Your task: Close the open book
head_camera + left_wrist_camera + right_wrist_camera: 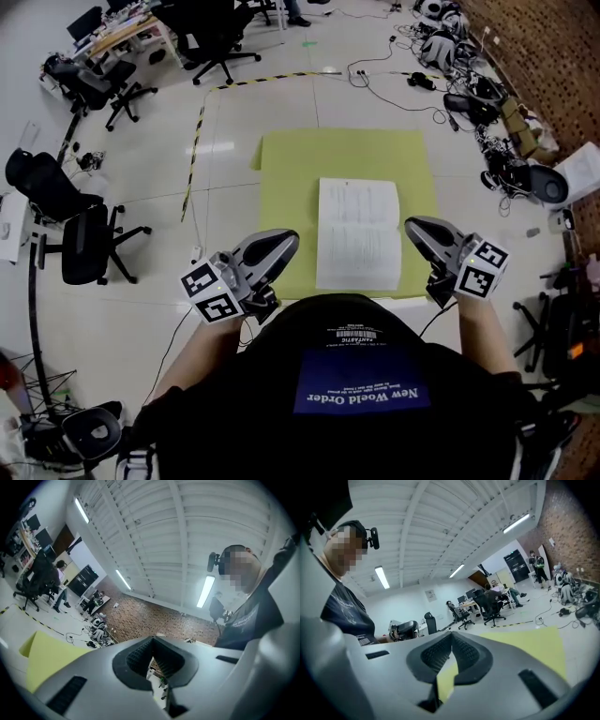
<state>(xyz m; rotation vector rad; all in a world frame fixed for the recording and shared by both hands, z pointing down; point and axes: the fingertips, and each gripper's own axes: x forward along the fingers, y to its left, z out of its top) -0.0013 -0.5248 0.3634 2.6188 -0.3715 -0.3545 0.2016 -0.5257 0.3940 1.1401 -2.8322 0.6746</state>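
The open book (pixel 358 232) lies flat with its white pages up on a yellow-green mat (pixel 286 178), straight ahead in the head view. My left gripper (pixel 286 242) hovers just left of the book's near half, and its jaws are shut and empty. My right gripper (pixel 414 227) hovers just right of the book, also shut and empty. Neither gripper touches the book. In the left gripper view the left gripper's (pixel 153 639) jaw tips meet, with the mat (pixel 47 658) beyond them. The right gripper view shows the right gripper's (pixel 451 634) tips meeting over the mat (pixel 529 644). Neither gripper view shows the book.
Black office chairs (pixel 89 239) stand on the pale floor to the left. Cables and equipment (pixel 497 141) lie along the brick wall at the right. A black-and-yellow tape line (pixel 197 141) runs left of the mat. Desks (pixel 122 33) are at the far left.
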